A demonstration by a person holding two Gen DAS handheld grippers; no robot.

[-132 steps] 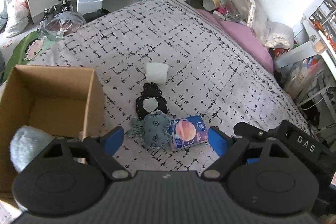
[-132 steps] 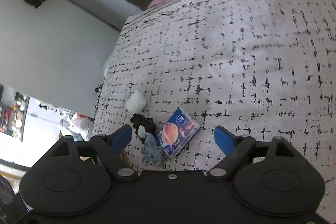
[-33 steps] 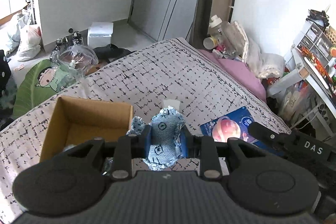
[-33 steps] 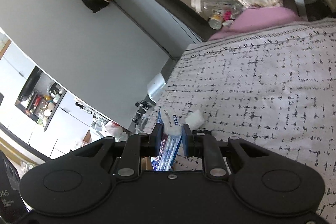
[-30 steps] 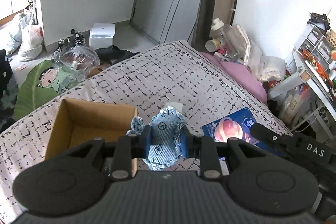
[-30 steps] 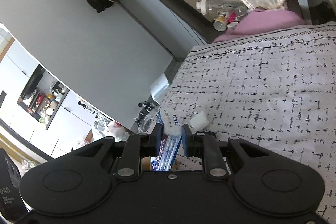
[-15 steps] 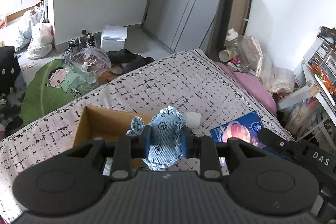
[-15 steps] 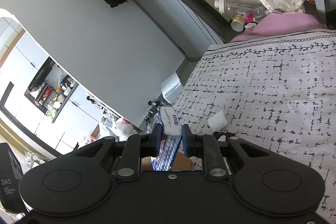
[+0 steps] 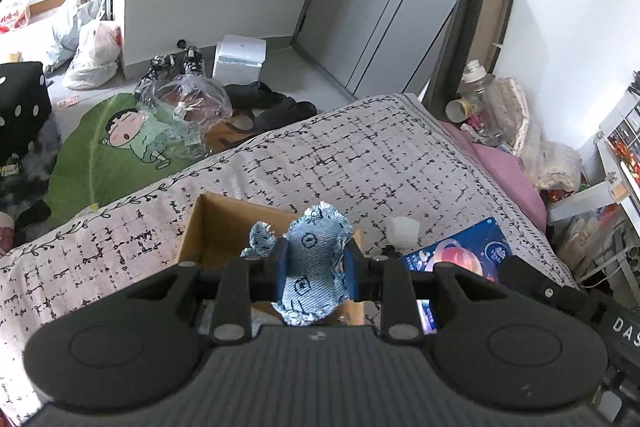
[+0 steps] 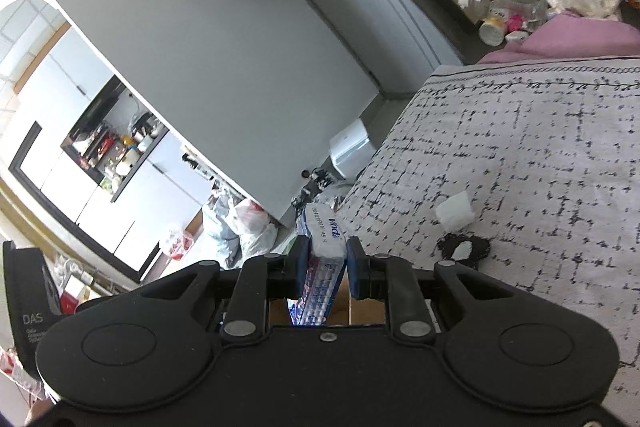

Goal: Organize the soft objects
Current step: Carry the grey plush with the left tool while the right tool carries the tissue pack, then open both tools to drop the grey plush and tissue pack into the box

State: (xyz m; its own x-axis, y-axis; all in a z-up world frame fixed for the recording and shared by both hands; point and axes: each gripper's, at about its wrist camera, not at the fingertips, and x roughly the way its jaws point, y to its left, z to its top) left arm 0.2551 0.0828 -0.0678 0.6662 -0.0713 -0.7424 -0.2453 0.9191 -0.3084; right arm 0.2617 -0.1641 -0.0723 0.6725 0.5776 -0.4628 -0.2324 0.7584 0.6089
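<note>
the left gripper [image 9: 314,273] clamps a blue denim soft toy [image 9: 312,263], held above the open cardboard box [image 9: 224,227] that sits on the patterned bedspread [image 9: 360,163]. beside the box, the right gripper [image 10: 323,267] pinches a blue tissue pack [image 10: 322,259] narrowly between its pads, the pack standing on edge over the box's rim. beyond the box on the bedspread lie a white soft block [image 10: 454,211] and, just nearer, a black-and-white soft piece [image 10: 464,249].
</note>
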